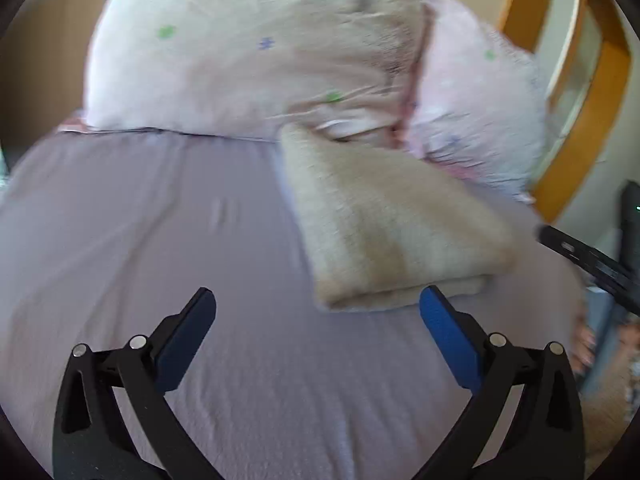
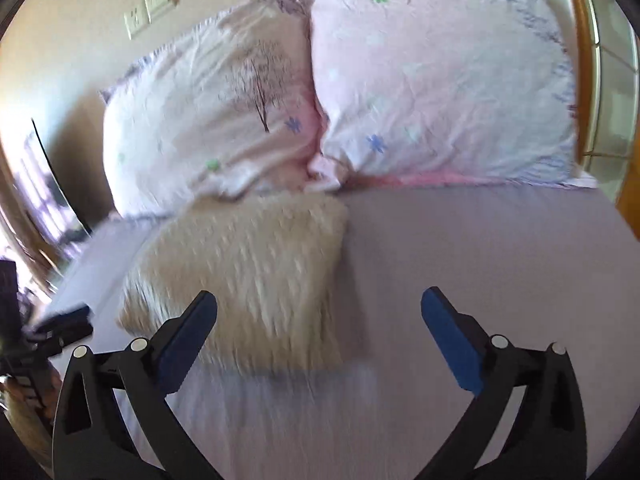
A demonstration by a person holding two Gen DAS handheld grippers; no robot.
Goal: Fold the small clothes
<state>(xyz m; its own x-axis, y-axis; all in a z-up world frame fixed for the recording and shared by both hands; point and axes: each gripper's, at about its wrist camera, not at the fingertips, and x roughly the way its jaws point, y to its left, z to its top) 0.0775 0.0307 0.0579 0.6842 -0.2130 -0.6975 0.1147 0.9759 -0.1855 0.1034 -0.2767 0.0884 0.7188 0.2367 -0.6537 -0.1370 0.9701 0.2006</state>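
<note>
A folded beige fuzzy garment (image 1: 392, 224) lies on the lilac bed sheet (image 1: 140, 220), its far end against the pillows. It also shows in the right wrist view (image 2: 248, 272). My left gripper (image 1: 318, 304) is open and empty, above the sheet just in front of the garment's near edge. My right gripper (image 2: 319, 304) is open and empty, above the garment's near right corner. The other gripper shows at the right edge of the left view (image 1: 588, 264) and at the left edge of the right view (image 2: 60, 328).
Two pale pink patterned pillows (image 2: 208, 120) (image 2: 432, 80) lean at the head of the bed. An orange wooden frame (image 1: 592, 92) stands at the right. Wall switches (image 2: 150, 6) sit above the left pillow. The bed sheet (image 2: 500, 260) extends to the right.
</note>
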